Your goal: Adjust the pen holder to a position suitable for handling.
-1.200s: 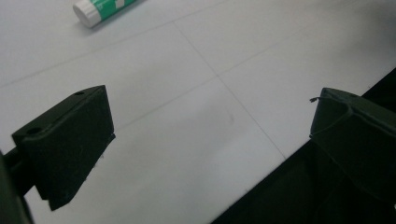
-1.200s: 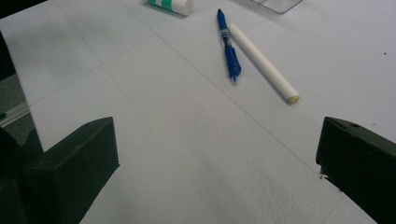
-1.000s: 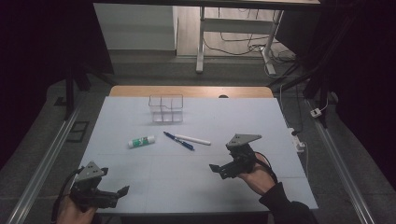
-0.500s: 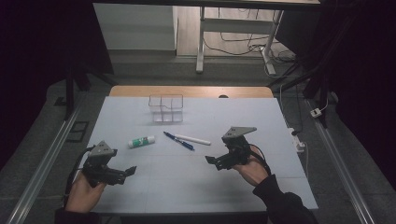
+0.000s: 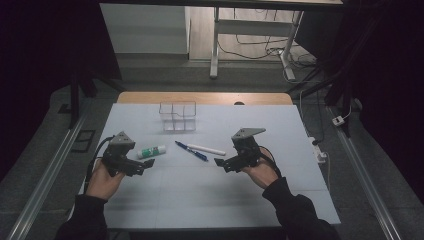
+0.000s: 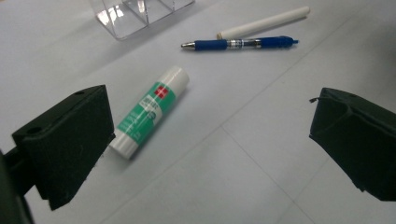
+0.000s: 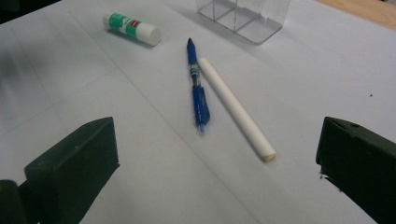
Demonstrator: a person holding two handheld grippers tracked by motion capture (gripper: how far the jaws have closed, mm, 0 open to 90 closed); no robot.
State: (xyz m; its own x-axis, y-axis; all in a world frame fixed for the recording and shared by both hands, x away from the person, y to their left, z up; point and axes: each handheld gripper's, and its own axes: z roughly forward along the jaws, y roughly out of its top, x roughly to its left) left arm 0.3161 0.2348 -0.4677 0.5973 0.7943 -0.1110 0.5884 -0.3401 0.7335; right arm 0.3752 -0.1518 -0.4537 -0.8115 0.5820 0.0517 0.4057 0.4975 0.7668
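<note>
The left gripper [image 5: 137,167] has advanced, jaws spread wide, glue stick [image 6: 151,110] now just ahead; right gripper [image 5: 223,164] is also released.

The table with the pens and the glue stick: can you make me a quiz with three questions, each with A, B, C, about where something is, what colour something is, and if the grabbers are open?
1. What lies nearest the left gripper?
A. the glue stick
B. the clear box
C. the white stick

2. What colour is the pen beside the white stick?
A. red
B. blue
C. yellow

3. How do the right gripper jaws stand?
A. shut on the pen
B. shut on nothing
C. open, holding nothing

Answers:
1 A: in the high view the glue stick lies just beyond the left gripper's jaws, the others farther off.
2 B: the right gripper view shows a blue barrel.
3 C: the right gripper view shows its two black jaws wide apart over the bare table.
</note>
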